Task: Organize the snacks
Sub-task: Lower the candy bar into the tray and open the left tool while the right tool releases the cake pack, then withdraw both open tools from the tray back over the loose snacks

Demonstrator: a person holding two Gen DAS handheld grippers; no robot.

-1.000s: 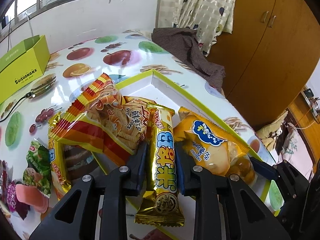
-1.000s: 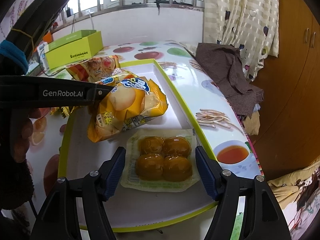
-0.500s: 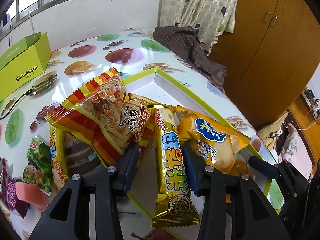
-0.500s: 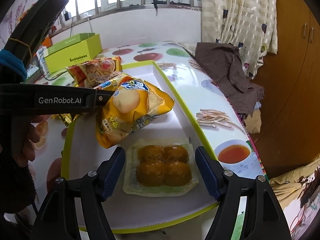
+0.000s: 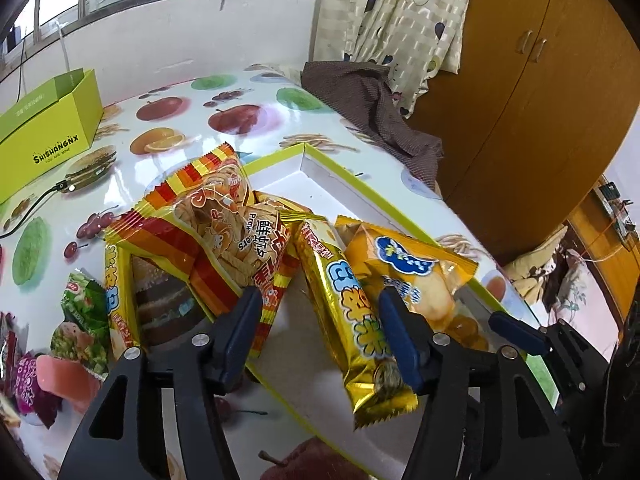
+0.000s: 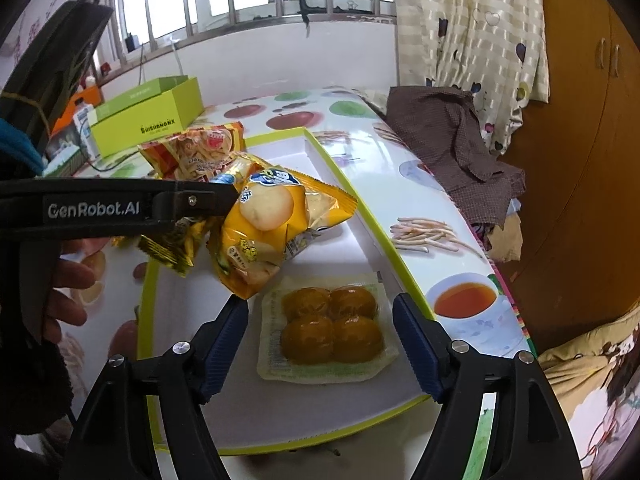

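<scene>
- Left wrist view: a shallow white tray with a lime-green rim [image 5: 360,188] is seen lying on a fruit-patterned tablecloth [image 5: 176,120]. Several snack packets are held in it.
- A long gold snack bar [image 5: 352,316] lies between the blue pads of the left gripper [image 5: 320,332]. The jaws have just been opening and are parted, with a clear gap left on the bar's left side; the right pad stands just beside the bar, and whether it touches cannot be told.
- A red-and-yellow striped prawn cracker bag [image 5: 208,232] is propped over the tray's left rim, and a yellow biscuit bag [image 5: 408,268] rests to the right of the bar, inside the tray.
- Outside the tray, on the cloth to the left, a cake packet [image 5: 160,304] and a green packet [image 5: 80,312] are seen. An open lime-green box [image 5: 48,136] stands far left; its contents are hidden.
- Right wrist view: a clear packet of four golden-brown cakes [image 6: 328,332] lies flat on the tray floor [image 6: 320,412], between the pads of the right gripper [image 6: 320,344]. The jaws are spread wider than the packet and have just been opening a little; neither pad touches it.
- The yellow biscuit bag [image 6: 272,224] is seen behind the cakes, inside the tray, with the striped bag [image 6: 192,148] further back.
</scene>
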